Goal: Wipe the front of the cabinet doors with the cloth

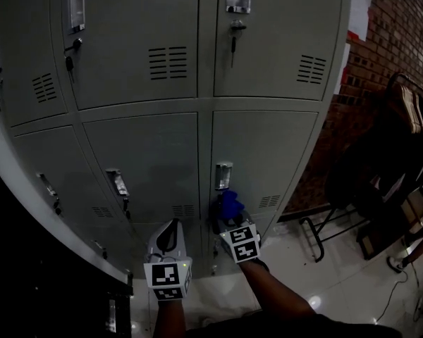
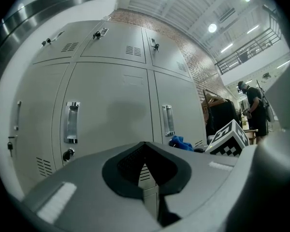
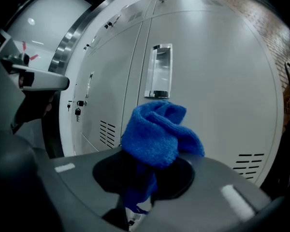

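Observation:
A bank of grey metal cabinet doors fills the head view. My right gripper is shut on a bunched blue cloth and holds it just below the chrome handle of a lower door. In the right gripper view the blue cloth bulges out above the jaws, close to that handle. My left gripper hangs lower and to the left, near the bottom doors, shut with nothing in it. Its own view shows the closed jaws before the doors and the blue cloth to the right.
A brick wall stands right of the cabinets. A dark chair or rack with hanging things sits on the glossy floor at the right. Keys hang in the upper doors' locks. A person stands far off.

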`<state>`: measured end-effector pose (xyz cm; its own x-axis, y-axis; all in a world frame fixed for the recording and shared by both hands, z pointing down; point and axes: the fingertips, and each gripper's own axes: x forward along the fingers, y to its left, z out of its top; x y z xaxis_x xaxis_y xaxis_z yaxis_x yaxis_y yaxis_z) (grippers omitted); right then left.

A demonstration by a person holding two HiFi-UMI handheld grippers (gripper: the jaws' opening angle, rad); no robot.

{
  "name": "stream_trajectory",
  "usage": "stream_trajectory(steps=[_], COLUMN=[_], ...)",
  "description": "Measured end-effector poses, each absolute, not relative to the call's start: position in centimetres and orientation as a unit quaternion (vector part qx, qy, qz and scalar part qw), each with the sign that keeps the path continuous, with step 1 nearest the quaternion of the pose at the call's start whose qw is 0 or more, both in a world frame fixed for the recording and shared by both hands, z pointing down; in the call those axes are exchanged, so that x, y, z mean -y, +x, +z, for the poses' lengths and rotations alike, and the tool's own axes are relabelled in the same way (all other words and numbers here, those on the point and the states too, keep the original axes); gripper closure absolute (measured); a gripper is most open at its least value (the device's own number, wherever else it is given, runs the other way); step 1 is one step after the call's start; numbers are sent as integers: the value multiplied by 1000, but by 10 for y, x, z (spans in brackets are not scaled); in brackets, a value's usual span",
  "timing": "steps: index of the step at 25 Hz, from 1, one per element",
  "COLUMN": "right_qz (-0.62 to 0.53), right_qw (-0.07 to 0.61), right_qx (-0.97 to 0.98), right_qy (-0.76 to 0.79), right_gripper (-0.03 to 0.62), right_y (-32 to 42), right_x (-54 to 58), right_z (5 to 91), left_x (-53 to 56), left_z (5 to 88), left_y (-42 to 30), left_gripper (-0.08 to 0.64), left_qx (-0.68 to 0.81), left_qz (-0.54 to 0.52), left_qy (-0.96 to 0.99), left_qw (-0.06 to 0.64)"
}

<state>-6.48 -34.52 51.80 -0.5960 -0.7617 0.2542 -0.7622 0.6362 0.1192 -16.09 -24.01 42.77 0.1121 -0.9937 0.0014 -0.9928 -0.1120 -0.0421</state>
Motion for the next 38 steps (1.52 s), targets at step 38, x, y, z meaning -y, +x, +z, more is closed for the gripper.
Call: stream_trajectory(steps=[38], right_qz=[-66], right_qw=[20], right_qx=[869], right_qy=[490], right_gripper=[502], right_y=[44], right_x=[301], right_z=[390], left_x=[264], left_z=[389], left_y=[-118], left_gripper=[545], left_qx=[-631], left_qz=[1], left_qy=[-776], left_qw=[21])
